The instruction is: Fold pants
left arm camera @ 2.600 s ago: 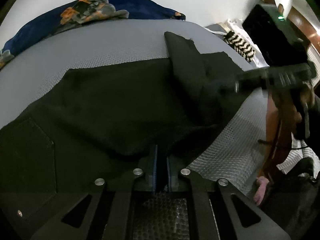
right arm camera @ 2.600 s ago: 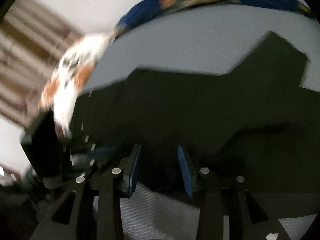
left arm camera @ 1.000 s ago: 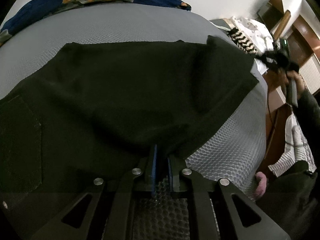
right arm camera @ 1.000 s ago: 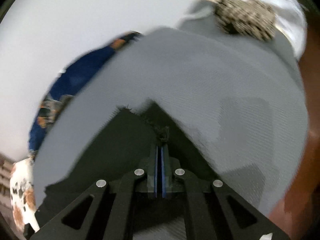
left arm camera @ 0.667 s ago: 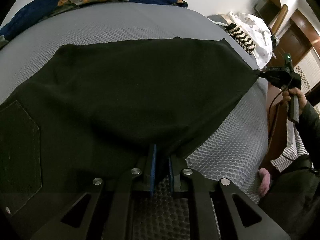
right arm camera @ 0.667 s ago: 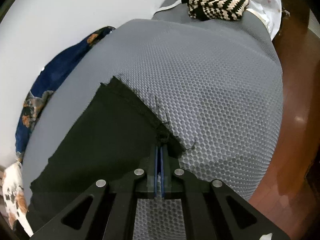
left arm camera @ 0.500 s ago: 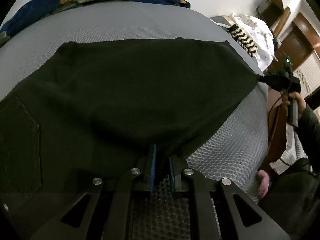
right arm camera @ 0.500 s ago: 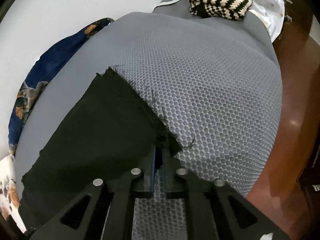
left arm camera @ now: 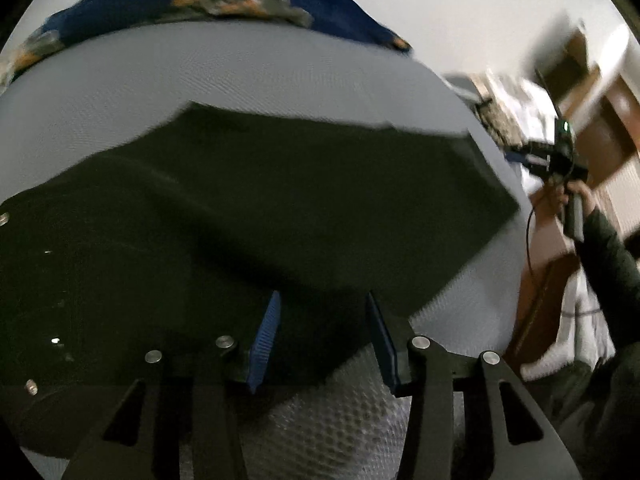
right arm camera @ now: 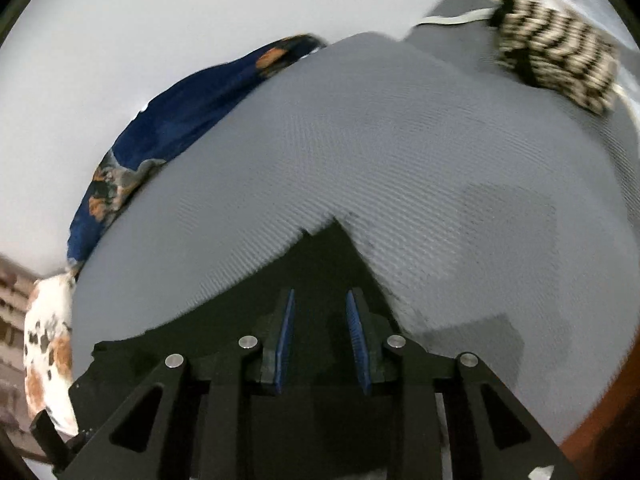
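The black pants (left arm camera: 280, 208) lie spread flat over the grey honeycomb-textured bed (left arm camera: 280, 80). My left gripper (left arm camera: 324, 340) hovers at their near edge; its jaws are opening, and the cloth lies under the gap with the blue pads off it. In the right wrist view a corner of the pants (right arm camera: 332, 256) points away from me. My right gripper (right arm camera: 320, 340) stands over that corner with its jaws opening, and no cloth is pinched. In the left wrist view the right gripper (left arm camera: 516, 156) shows at the far right, held by a hand (left arm camera: 568, 196).
A blue patterned blanket (left arm camera: 224, 0) lies along the far side of the bed. A black-and-cream striped knit (right arm camera: 556, 72) rests at the bed's end. A white and orange patterned cloth (right arm camera: 44, 340) sits at the left. Wooden furniture (left arm camera: 616, 120) stands to the right.
Both grippers were shut on the pants' edge; now both have parted and let the cloth go. The pants' leg, folded over earlier, lies stretched out flat. Both hands have drawn back a little.
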Tool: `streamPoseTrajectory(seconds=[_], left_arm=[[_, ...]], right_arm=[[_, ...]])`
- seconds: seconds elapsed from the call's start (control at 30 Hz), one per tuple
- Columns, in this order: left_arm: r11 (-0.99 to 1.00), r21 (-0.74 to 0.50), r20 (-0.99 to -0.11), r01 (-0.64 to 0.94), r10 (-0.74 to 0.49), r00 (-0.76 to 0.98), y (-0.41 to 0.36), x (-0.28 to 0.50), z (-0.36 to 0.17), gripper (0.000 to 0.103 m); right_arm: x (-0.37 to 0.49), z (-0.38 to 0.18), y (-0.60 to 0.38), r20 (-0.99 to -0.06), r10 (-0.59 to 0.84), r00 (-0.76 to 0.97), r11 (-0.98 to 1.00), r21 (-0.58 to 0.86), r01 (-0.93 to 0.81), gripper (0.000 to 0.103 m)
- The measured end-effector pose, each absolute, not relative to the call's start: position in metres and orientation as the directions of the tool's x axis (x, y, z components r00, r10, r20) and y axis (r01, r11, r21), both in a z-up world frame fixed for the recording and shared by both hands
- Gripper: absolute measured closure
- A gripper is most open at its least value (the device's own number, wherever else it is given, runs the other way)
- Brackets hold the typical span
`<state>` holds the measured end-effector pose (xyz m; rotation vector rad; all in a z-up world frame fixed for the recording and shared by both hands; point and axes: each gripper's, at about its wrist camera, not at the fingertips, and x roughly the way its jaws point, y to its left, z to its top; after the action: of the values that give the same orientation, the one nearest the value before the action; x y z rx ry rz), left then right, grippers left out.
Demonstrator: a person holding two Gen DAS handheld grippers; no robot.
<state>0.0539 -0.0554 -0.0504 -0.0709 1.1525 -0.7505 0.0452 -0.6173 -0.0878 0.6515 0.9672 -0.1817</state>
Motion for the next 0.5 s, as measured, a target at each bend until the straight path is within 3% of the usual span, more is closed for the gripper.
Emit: streamPoseTrajectory(seconds=[0.27,0.5], left_arm=[[0.86,-0.431,-0.793,0.272,-0.505,0.341,-0.012,0.082,-0.051,0.057],[0.885,-0.419,-0.806,0.201,-0.465,0.367,0.001,0.089,-0.054,0.057]], right_arm=[[0.114,-0.113,-0.623,-0.866,0.198,0.459,0.849,0.386,0.361,0.077],[0.125,-0.126,-0.623,-0.873,0.217,0.436,0.867,0.378,0.325,0.077]])
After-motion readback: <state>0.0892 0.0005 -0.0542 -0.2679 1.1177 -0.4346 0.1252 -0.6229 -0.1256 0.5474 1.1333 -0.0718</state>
